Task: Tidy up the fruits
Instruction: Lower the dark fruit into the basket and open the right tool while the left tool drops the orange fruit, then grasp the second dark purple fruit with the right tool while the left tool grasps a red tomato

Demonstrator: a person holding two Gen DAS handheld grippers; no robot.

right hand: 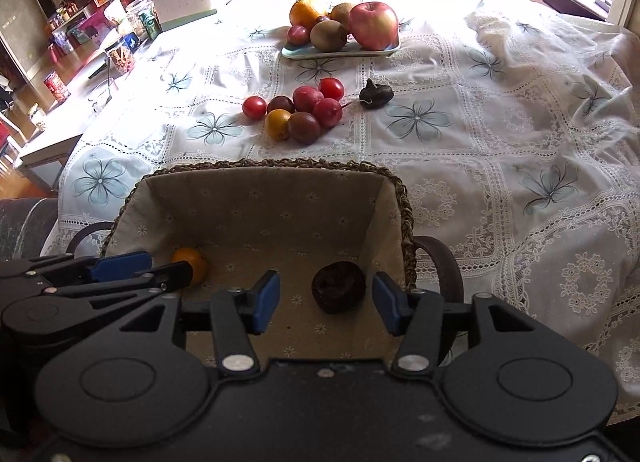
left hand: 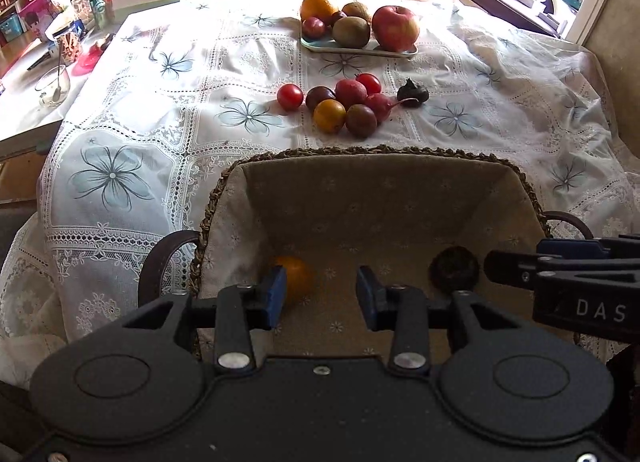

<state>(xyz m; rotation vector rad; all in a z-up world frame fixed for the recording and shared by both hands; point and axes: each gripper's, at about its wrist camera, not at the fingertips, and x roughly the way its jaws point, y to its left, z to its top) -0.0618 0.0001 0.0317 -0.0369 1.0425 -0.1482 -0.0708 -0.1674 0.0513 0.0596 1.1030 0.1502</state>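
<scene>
both tongs hover over the woven basket with a beige flowered cloth lining (right hand: 256,198) at the near edge of the lace-covered bench (right hand: 500,150). the left tongs (left hand: 321,294) stand parted and empty, as do the right tongs (right hand: 326,304). inside the basket lie a small round orange fruit (right hand: 194,262), at about nine o'clock of the basket floor, and a dark, wrinkled round fruit (right hand: 338,290), at about three o'clock, well apart from each other.

the loose cluster of small red, purple and orange fruits (right hand: 300,110) sits on the cloth at twelve o'clock beyond the basket, most of them touching, with a dark stemmed fruit (right hand: 375,94) just beside it at two o'clock. further out at twelve o'clock a pale rectangular tray (right hand: 340,50) carries a red apple (right hand: 374,24), kiwis, a plum and a pear.

judging by their look, the small fruits are light, smooth and apt to roll; the red ones seem thin-skinned and would bruise or burst under a hard squeeze. each is best taken across its widest part with gentle pressure, starting from the cluster's outer edge so that the neighbours are not nudged away. the apple looks heavy and wide for the tongs.
</scene>
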